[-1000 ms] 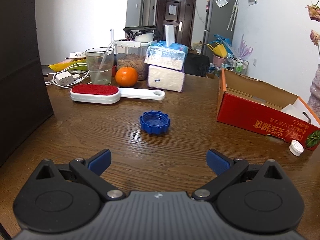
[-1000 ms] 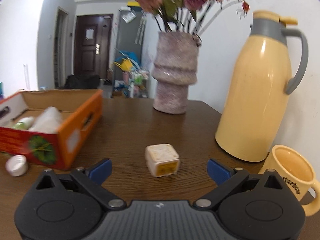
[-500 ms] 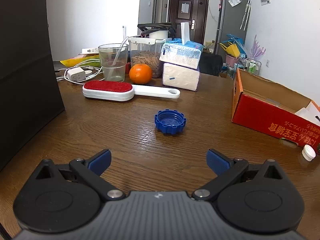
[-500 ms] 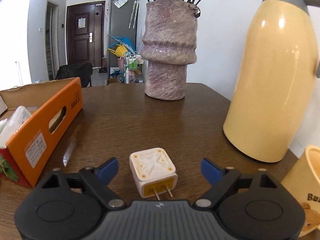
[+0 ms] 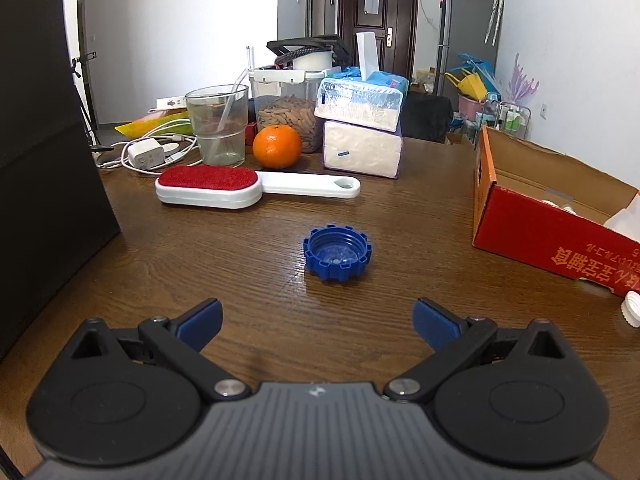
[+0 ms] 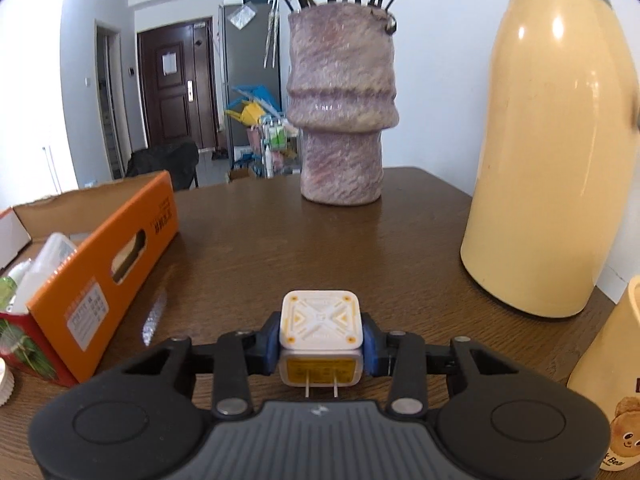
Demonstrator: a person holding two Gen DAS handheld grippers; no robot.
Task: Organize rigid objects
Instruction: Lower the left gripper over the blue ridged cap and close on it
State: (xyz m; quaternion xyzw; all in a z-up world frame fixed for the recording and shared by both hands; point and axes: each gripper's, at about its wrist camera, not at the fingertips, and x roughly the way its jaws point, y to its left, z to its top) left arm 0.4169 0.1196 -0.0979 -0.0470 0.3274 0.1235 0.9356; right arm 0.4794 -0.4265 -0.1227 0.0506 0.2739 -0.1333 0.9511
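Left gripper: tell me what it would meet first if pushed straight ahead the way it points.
The left gripper, jaws open and empty, would most likely meet the blue cap, lying open side up on the table just ahead and slightly right of centre. Beyond it depth is unclear.

Bottle cap [image 5: 337, 253] lies between brush [image 5: 224, 186] and box [image 5: 544, 216]

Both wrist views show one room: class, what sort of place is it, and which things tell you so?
Most likely a lived-in home, at a dining table. The wooden table carries a thermos, a vase of flowers and tissue packs, and a front door and fridge stand behind.
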